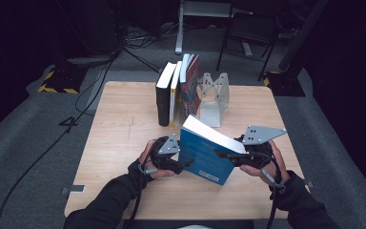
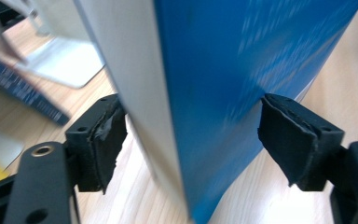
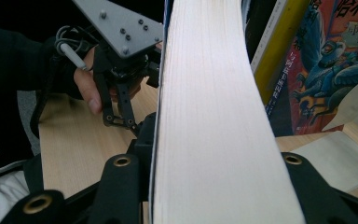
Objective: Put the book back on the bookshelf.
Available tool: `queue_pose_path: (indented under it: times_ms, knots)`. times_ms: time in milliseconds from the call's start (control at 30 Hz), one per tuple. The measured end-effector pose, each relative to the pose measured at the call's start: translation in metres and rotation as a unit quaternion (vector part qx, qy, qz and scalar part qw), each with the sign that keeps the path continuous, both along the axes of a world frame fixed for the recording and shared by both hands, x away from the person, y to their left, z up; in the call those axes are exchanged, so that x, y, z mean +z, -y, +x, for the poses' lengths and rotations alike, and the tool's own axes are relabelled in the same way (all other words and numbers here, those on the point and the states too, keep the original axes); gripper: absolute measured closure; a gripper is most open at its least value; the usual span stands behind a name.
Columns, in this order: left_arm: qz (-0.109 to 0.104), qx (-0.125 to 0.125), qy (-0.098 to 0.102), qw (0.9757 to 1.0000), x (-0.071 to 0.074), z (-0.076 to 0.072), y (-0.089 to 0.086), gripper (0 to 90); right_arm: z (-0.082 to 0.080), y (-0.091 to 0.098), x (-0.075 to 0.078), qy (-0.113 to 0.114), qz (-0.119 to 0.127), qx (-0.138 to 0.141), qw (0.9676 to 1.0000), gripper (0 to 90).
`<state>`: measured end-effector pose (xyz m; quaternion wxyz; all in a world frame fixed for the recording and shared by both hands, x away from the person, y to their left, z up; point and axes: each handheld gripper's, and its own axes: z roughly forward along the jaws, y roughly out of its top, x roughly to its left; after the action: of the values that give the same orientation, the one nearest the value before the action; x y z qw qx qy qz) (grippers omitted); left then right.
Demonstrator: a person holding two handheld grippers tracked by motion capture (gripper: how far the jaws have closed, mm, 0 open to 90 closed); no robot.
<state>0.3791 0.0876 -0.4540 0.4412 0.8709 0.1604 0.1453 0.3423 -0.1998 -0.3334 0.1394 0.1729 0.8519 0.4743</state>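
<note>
Two tools flank the blue book [image 1: 208, 153], which stands tilted on the worktop [image 1: 124, 138] before the shelved books [image 1: 178, 90]; right tool [image 1: 229, 155] clamps its page edge, left tool [image 1: 183, 164] straddles its lower corner, pads [image 2: 105, 140] barely off; the right gripper view shows that clamp close up

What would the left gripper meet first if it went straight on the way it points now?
Most likely the blue book. It already stands between the open jaws of the left gripper, with neither pad clearly touching it, so going on would bring the gripper body against its lower corner.
</note>
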Motion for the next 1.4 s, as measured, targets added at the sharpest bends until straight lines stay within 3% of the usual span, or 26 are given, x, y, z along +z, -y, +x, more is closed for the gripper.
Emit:
queue_pose_path:
  times_ms: [167,267,300,367,433,567,767,833,900,1400]
  knots:
    - [0.046,0.005,-0.029,0.9985,-0.015,-0.011,-0.015,27.5,-0.001,-0.001,0.001,0.0,-0.002,-0.002,1.0,59.5]
    - [0.056,0.012,-0.063,0.9964,-0.024,-0.024,-0.027,26.7,-0.001,0.0,0.001,-0.002,-0.002,-0.007,1.0,59.5]
    - [0.056,0.012,-0.063,0.9964,-0.024,-0.024,-0.027,26.3,-0.001,0.0,0.001,-0.002,-0.002,-0.007,1.0,59.5]
    - [0.068,0.026,-0.073,0.9947,-0.03,-0.031,-0.032,25.8,-0.002,0.001,0.001,-0.002,-0.001,-0.014,0.9999,59.6]
    - [0.079,0.05,-0.091,0.9914,-0.036,-0.036,-0.035,26.1,-0.002,0.001,0.001,-0.004,-0.002,-0.019,0.9998,59.6]
    - [0.093,0.051,-0.095,0.9898,-0.041,-0.041,-0.036,23.5,-0.003,0.005,0.002,-0.006,-0.004,-0.029,0.9995,59.6]
    - [0.082,0.057,-0.098,0.9902,-0.045,-0.038,-0.036,21.4,-0.003,0.013,0.003,-0.011,-0.004,-0.037,0.9992,59.7]
    - [0.07,0.055,-0.107,0.9902,-0.048,-0.034,-0.038,19.8,-0.003,0.016,0.003,-0.016,0.0,-0.042,0.999,59.8]
    - [0.058,0.057,-0.101,0.9915,-0.05,-0.032,-0.04,18.0,-0.002,0.018,0.004,-0.019,-0.002,-0.044,0.9989,59.8]
    - [0.058,0.063,-0.102,0.9911,-0.05,-0.03,-0.041,17.6,0.003,0.029,0.019,-0.013,-0.006,-0.068,0.9976,59.9]
